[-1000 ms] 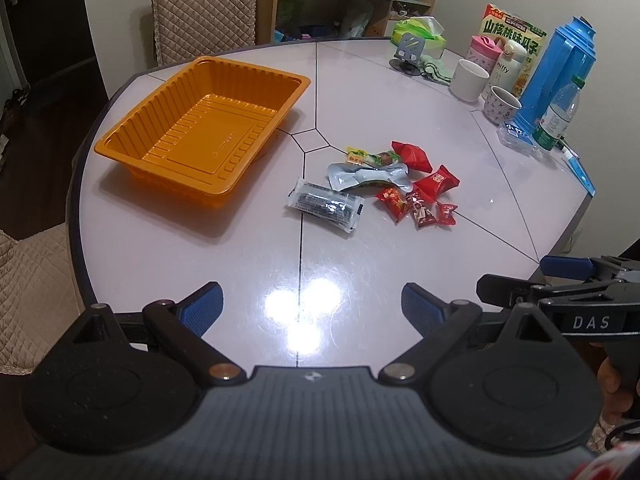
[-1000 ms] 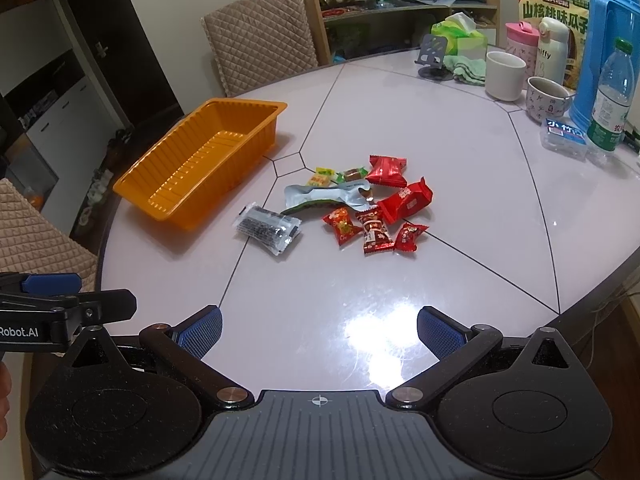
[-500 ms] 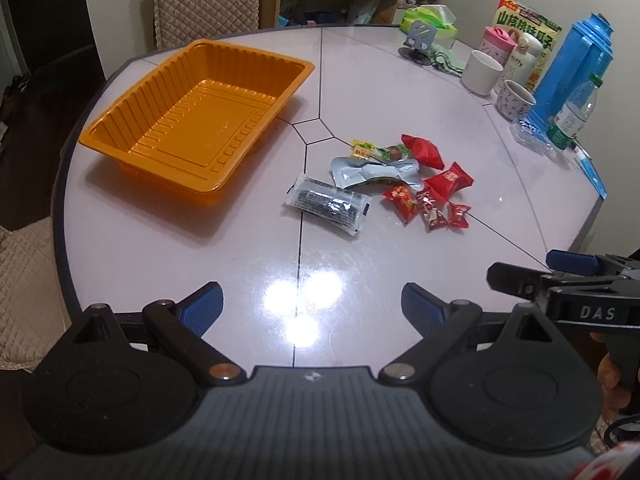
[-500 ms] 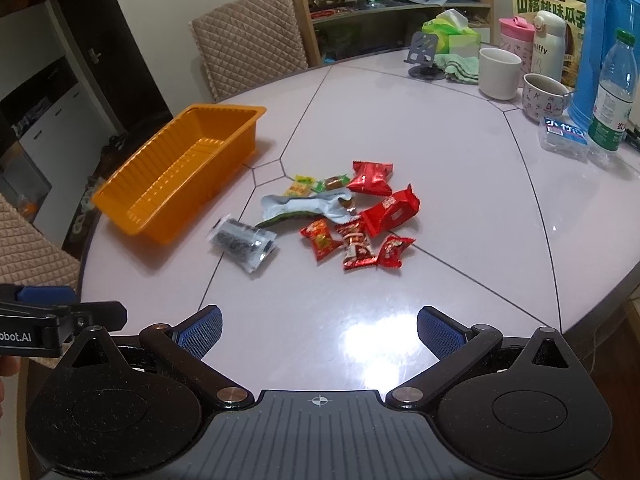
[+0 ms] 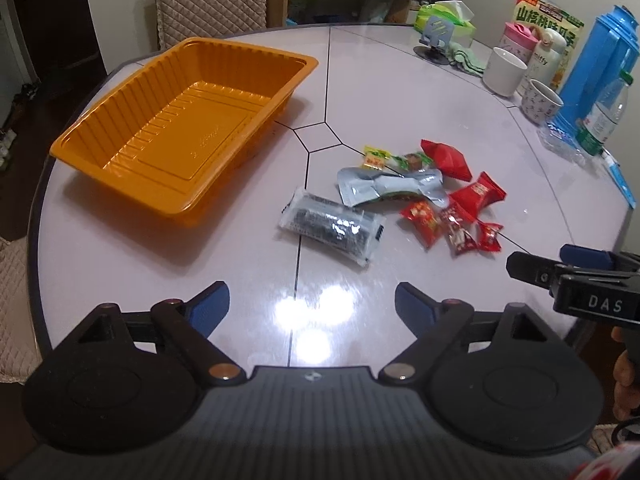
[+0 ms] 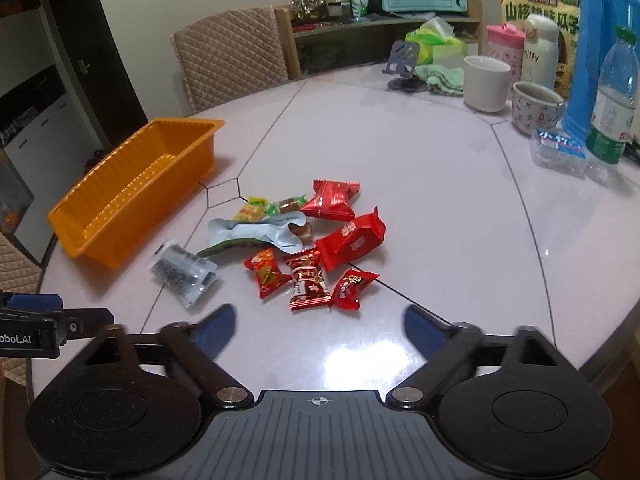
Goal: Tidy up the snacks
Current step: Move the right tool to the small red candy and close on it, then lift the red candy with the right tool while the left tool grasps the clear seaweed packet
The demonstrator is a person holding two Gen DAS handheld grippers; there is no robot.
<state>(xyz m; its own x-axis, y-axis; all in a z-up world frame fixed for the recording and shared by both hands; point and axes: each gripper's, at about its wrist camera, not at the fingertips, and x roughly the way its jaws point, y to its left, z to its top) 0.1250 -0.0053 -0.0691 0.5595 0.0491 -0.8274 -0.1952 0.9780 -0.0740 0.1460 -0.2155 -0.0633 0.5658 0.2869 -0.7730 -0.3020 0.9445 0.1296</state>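
The orange tray (image 5: 120,160) sits empty on the round table (image 5: 400,92), and it serves as the anchor for everything else. The snacks lie loose in a small heap just off the tray's right long side, none of them inside it. Nearest the tray is a clear packet with dark contents (image 5: 332,226); a little farther out lies a crumpled silver pouch (image 5: 384,186); past that are small green and yellow sweets (image 5: 394,159) and a cluster of red wrapped candies (image 6: 306,276), with a larger red packet (image 6: 352,242) on the far side from the tray.

The left gripper (image 5: 312,302) and the right gripper (image 6: 318,322) both hover over bare table, farther from the tray than the heap's near edge; their jaws stand wide and are narrowing, with nothing between them.

These wrappers look feather-light, crinkly and slick, so they would likely skid or twist if nudged. I judge the best hold is across a packet's filled middle, or on a twisted wrapper end, pinched gently so the contents do not crush
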